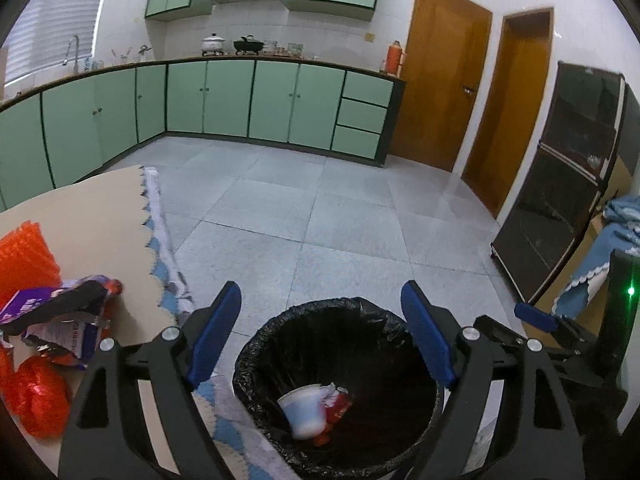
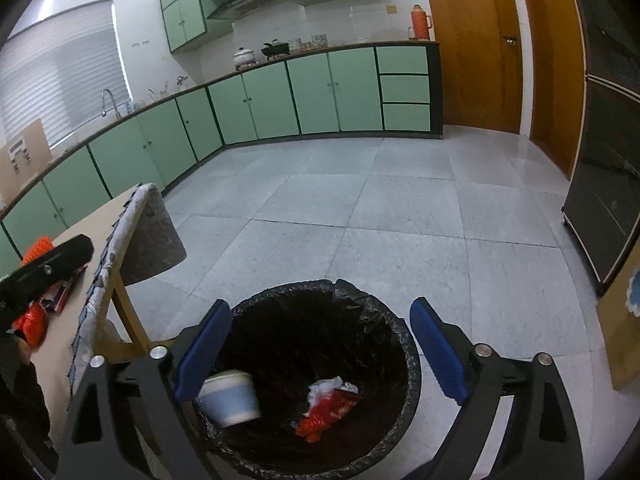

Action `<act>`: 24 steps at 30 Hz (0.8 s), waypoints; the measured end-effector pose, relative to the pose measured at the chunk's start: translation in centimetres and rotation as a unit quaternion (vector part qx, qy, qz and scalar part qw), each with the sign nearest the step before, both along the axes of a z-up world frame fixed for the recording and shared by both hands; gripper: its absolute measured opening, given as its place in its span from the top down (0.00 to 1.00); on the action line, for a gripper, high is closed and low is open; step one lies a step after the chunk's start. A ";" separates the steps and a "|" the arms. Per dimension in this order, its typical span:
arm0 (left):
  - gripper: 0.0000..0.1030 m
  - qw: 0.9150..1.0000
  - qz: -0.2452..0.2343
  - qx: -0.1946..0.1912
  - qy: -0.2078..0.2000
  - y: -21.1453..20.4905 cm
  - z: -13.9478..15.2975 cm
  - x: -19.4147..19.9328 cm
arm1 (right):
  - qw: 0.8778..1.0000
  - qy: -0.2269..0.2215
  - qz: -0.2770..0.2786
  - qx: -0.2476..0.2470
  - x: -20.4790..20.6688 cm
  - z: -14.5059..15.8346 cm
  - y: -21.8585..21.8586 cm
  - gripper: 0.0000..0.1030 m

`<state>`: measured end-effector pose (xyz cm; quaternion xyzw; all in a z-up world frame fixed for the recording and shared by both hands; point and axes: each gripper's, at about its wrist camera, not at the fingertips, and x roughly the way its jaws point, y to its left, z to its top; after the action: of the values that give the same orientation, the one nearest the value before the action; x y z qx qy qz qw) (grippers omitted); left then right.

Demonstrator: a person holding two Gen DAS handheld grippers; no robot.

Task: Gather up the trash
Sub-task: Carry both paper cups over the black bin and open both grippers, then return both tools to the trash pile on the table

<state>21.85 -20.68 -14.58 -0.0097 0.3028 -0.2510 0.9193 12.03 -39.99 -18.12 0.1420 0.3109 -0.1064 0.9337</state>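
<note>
both grippers, left [image 1: 322, 338] and right [image 2: 320, 346], gape empty above cup [image 2: 230, 400] in bin [image 2: 400, 332].

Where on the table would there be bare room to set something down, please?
The table is bare along its far stretch, from the orange mesh to the scalloped cloth edge. The near corner is crowded by the purple wrapper and red bag.

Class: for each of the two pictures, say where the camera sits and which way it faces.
Left wrist: sits on the left claw, faces down into the bin; the right claw shows at the right edge.
Right wrist: sits on the right claw, faces down into the bin; the black left claw shows at the left edge.
Shared: bin, cup, red wrapper, table, cabinets.
</note>
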 end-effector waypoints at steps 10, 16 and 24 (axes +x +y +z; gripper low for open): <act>0.18 0.997 0.062 0.000 -0.042 5.8 3.0 -2.2 | 0.999 -0.034 0.019 -0.010 -0.5 3.1 3.7 0.06; 0.17 0.989 0.129 0.023 -0.071 12.3 4.4 -4.6 | 0.995 -0.057 0.071 -0.027 0.1 5.1 9.2 0.06; 0.17 0.964 0.240 0.070 -0.092 21.1 5.1 -6.9 | 0.985 -0.072 0.152 -0.028 2.4 5.6 18.0 0.06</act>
<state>14.98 0.38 -9.43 0.0051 0.2220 -0.0007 0.9750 14.39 -21.99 -12.49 0.0744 0.2579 0.0390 0.9625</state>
